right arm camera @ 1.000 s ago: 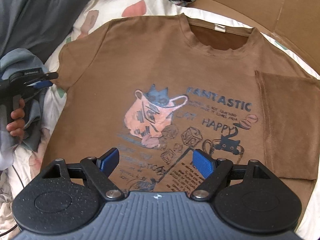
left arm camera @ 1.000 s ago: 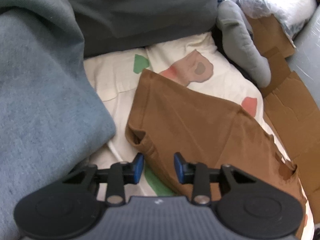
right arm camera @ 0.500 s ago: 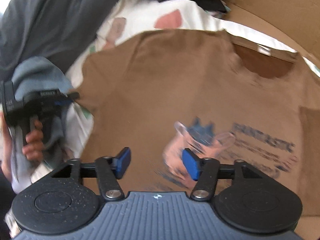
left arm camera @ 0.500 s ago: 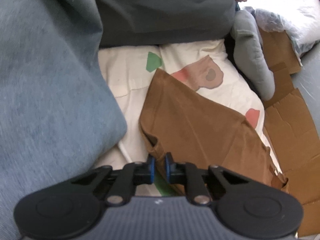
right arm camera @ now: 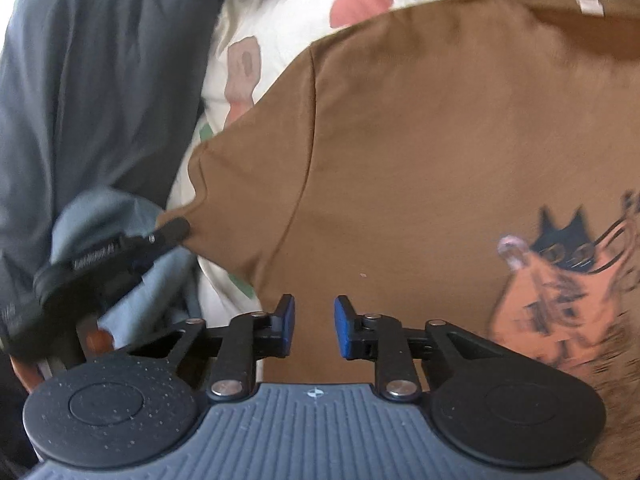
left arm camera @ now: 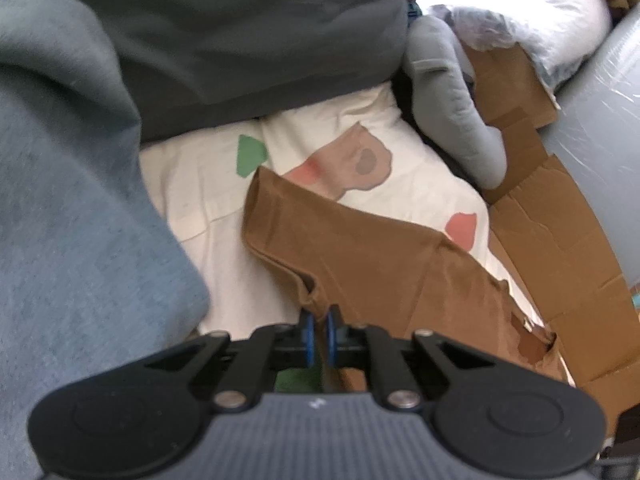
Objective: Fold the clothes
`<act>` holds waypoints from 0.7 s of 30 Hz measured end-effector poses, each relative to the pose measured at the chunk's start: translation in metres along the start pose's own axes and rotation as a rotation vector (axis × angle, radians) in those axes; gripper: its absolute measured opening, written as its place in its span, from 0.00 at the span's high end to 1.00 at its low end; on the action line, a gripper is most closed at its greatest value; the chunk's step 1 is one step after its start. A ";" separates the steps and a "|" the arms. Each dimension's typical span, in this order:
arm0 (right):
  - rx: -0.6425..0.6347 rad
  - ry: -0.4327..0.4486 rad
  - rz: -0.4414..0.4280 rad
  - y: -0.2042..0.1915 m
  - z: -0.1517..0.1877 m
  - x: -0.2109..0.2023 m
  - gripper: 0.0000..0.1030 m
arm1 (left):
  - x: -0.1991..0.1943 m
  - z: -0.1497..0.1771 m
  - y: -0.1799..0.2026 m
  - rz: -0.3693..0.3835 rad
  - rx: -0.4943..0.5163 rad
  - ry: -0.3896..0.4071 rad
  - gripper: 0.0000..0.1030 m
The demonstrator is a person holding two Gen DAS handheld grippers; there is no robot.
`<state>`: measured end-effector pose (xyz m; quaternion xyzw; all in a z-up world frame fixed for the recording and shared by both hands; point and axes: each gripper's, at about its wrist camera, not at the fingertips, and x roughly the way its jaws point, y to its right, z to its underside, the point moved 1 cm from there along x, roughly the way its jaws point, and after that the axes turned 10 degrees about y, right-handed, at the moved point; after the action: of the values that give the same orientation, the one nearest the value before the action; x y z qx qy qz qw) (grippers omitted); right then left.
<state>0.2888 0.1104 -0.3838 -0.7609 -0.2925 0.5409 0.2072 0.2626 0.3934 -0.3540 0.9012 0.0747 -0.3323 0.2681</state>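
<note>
A brown T-shirt (right arm camera: 420, 140) with a cat print lies face up on the patterned bedsheet (left arm camera: 208, 184). In the left wrist view my left gripper (left arm camera: 318, 332) is shut on the hem of the shirt's sleeve (left arm camera: 304, 240), which rises slightly off the sheet. The right wrist view shows that same left gripper (right arm camera: 172, 228) pinching the sleeve tip, with a hand (right arm camera: 96, 336) behind it. My right gripper (right arm camera: 314, 328) hovers low over the shirt's side below that sleeve. Its jaws are closing, a narrow gap remains, and no cloth is pinched between the pads.
A blue-grey garment (left arm camera: 80, 240) is heaped at the left and a dark grey cloth (left arm camera: 260, 40) lies behind it. A grey plush (left arm camera: 452, 120), flattened cardboard (left arm camera: 560, 220) and a white pillow (left arm camera: 540, 12) border the bed on the right.
My left jaws closed on the sleeve hem and lifted it a little. My right gripper swept left across the shirt toward the sleeve side, its jaws narrowing.
</note>
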 end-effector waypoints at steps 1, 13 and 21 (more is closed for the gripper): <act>0.024 0.004 -0.001 0.000 0.001 0.004 0.85 | 0.000 -0.001 0.001 0.003 0.004 -0.001 0.94; 0.283 -0.023 -0.078 0.009 0.017 0.044 0.95 | -0.007 -0.004 0.014 0.041 0.038 -0.014 0.95; 0.338 -0.022 -0.064 0.006 0.028 0.061 0.95 | -0.014 -0.001 0.024 0.081 0.064 -0.017 0.95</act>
<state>0.2792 0.1466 -0.4397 -0.6995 -0.2239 0.5838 0.3461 0.2596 0.3738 -0.3337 0.9087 0.0254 -0.3311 0.2532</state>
